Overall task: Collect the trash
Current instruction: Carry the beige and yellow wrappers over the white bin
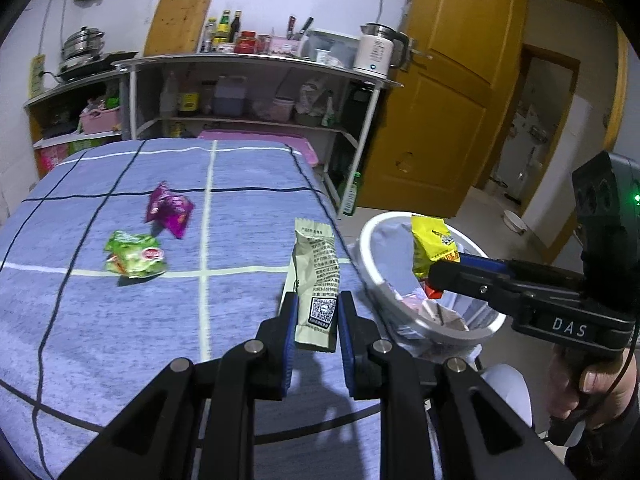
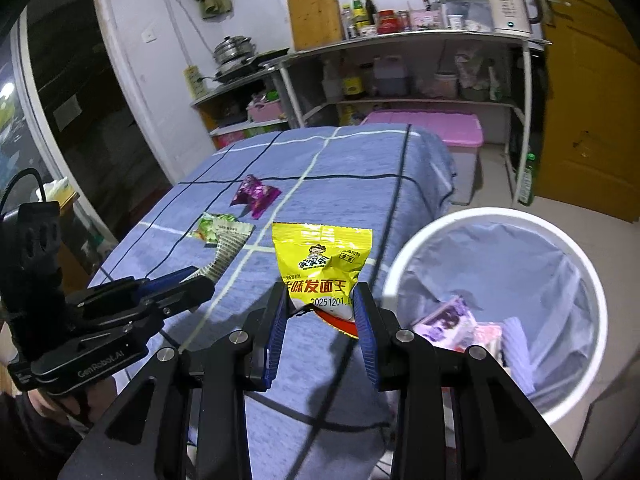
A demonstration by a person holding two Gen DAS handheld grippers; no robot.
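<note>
Both tongs are clamped on trash: the left gripper (image 1: 318, 312) pinches a pale green wrapper (image 1: 316, 280) upright between its blue pads, near the table's right edge, while the right gripper (image 2: 320, 312) grips the lower end of a yellow snack packet (image 2: 320, 264). From the left wrist view that packet (image 1: 430, 250) hangs over the white bin (image 1: 400, 300) — lined with a bag, a few scraps already lying inside — which stands just beside the table on the right. Farther left on the blue checked cloth (image 1: 100, 340) lie two more pieces, a green wrapper (image 1: 134, 258) and, just beyond it, a purple wrapper (image 1: 170, 210).
</note>
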